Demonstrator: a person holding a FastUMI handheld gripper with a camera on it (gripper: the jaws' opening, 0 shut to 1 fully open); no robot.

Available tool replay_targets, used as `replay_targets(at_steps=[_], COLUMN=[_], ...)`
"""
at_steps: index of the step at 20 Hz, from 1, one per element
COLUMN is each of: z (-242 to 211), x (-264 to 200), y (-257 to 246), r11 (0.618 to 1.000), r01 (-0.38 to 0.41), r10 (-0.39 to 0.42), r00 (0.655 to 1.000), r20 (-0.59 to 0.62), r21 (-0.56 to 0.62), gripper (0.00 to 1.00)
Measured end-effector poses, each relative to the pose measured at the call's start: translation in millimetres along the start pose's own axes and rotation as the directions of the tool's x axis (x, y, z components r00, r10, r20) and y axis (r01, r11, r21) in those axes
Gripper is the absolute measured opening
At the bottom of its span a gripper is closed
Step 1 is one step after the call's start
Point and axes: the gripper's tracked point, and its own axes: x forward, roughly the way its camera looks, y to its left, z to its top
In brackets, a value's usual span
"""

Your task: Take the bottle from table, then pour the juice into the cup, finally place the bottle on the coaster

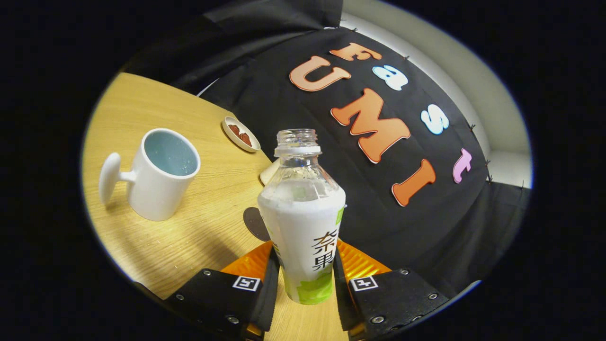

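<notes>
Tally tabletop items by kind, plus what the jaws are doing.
Bottle: 1, uncapped, gripper jaws shut on it
Cup: 1, white
Small dish: 1, with reddish pieces
Dark round coaster: 1, partly behind the bottle
Total: 4

Round wooden table [208,232] with white cup [158,175], small dish [240,133], dark coaster [255,223], pale disc [270,173].

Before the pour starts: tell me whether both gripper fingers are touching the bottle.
Touching. The gripper view shows the gripper with both fingers pressed against the bottle, no gap.
</notes>
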Motion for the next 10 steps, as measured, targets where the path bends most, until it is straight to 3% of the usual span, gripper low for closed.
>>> replay_targets(at_steps=[6,10], z=[18.4,28.2], x=[4.7,-2.3], y=[-4.4,5.4], r11=[0.976,0.922], r01=[0.088,0.138], r10=[-0.075,-0.099], r00=[0.994,0.987], r20=[0.074,0.125], r21=[-0.201,-0.361], gripper=[0.55,0.55])
